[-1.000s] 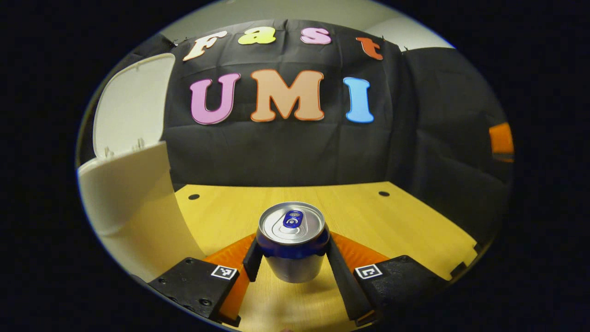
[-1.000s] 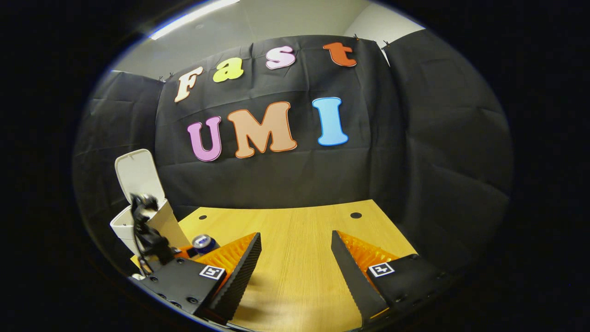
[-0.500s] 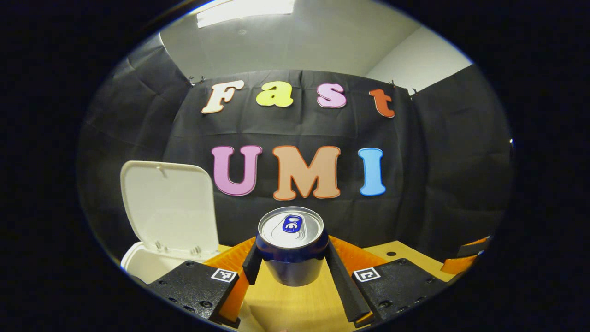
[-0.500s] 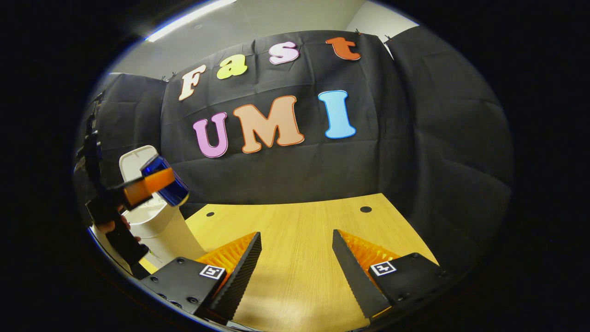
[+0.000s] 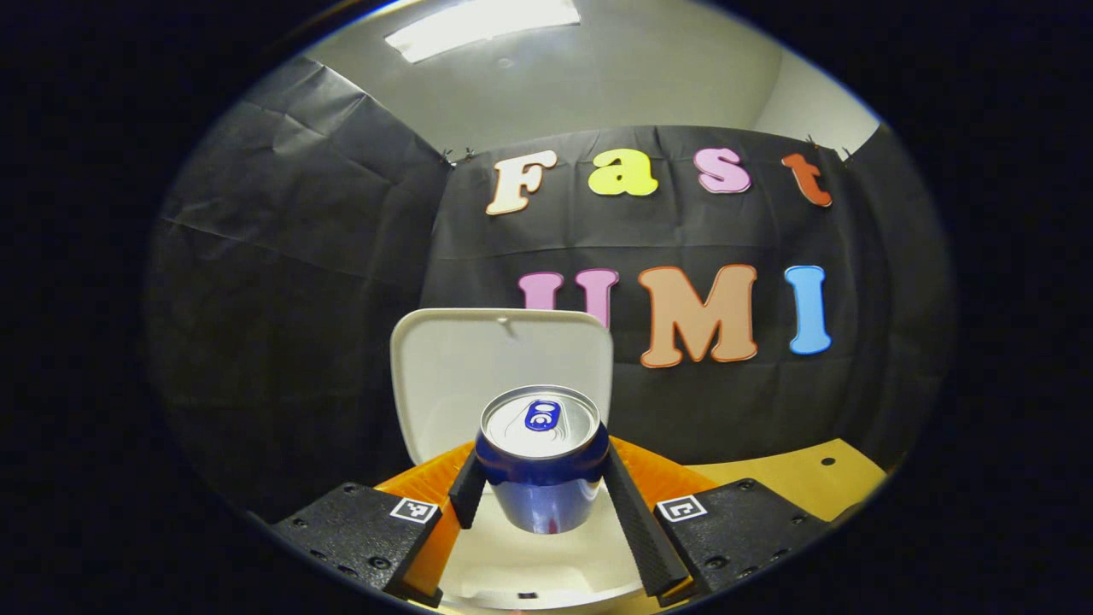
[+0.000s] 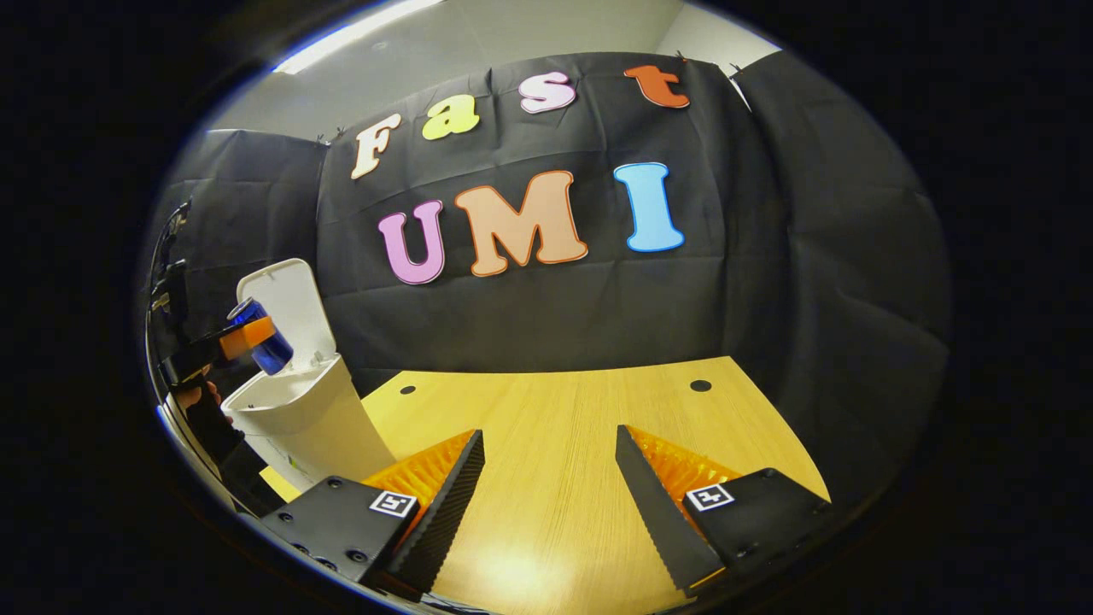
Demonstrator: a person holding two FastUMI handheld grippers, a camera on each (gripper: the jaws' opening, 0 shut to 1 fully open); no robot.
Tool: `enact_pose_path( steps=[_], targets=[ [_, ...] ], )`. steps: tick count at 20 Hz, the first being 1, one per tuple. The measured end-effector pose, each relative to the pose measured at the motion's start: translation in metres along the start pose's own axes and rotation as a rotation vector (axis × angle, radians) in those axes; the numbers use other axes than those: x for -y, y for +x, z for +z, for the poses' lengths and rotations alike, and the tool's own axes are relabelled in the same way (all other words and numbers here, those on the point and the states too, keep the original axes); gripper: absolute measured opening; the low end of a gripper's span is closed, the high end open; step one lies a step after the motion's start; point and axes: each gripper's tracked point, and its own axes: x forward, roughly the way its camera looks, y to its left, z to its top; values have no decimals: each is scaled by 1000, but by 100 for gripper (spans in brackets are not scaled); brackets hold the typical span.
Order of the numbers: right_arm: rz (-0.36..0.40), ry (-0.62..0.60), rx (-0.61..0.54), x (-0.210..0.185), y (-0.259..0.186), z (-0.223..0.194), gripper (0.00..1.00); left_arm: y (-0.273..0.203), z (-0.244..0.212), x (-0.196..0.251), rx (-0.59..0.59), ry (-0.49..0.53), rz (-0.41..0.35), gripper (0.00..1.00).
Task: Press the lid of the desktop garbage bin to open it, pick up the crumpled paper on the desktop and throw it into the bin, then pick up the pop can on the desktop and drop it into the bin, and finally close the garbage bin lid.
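Note:
A blue pop can [image 5: 541, 457] with a silver top sits between both fingers of my left gripper [image 5: 542, 500], which is shut on it. It hangs directly over the open mouth of the white bin [image 5: 529, 564], whose lid [image 5: 499, 367] stands upright behind it. In the right gripper view, the can [image 6: 260, 336] is tilted in the left gripper [image 6: 248, 339] above the bin [image 6: 307, 418] at the table's left, its lid [image 6: 290, 312] raised. My right gripper [image 6: 549, 478] hovers open above the wooden table with nothing between its fingers.
The wooden table [image 6: 555, 410] stretches ahead of the right gripper, with two small round holes [image 6: 700, 385] near its far edge. Black cloth walls close in behind and at both sides. A hand [image 6: 195, 398] holds the left gripper beside the bin.
The left gripper lifted the can off the table and swung it left until it hangs over the open bin. The right gripper barely shifted.

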Motion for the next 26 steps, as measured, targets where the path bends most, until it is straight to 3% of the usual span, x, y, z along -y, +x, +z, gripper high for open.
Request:
enact_pose_path(
  steps=[1, 3, 6, 16, 19, 26],
  targets=[
    [6, 0, -2, -2, 1, -1, 98, -1, 3, -9, 10, 4, 23, 77],
    [15, 0, -8, -6, 1, -4, 98, -7, 13, -15, 42, 1, 38, 87],
    [26, -5, -10, -9, 2, -7, 98, -9, 24, -16, 69, 9, 39, 92],
    [49, -27, -57, -19, 14, -26, 98, 25, 103, -5, 208, 23, 6, 91],
    [59, -32, -66, -21, 16, -30, 98, 54, 118, -11, 201, 42, 23, 89],
    [52, -26, -76, -17, 16, -37, 99, 102, 106, -22, 119, 49, 57, 91]
  ],
)
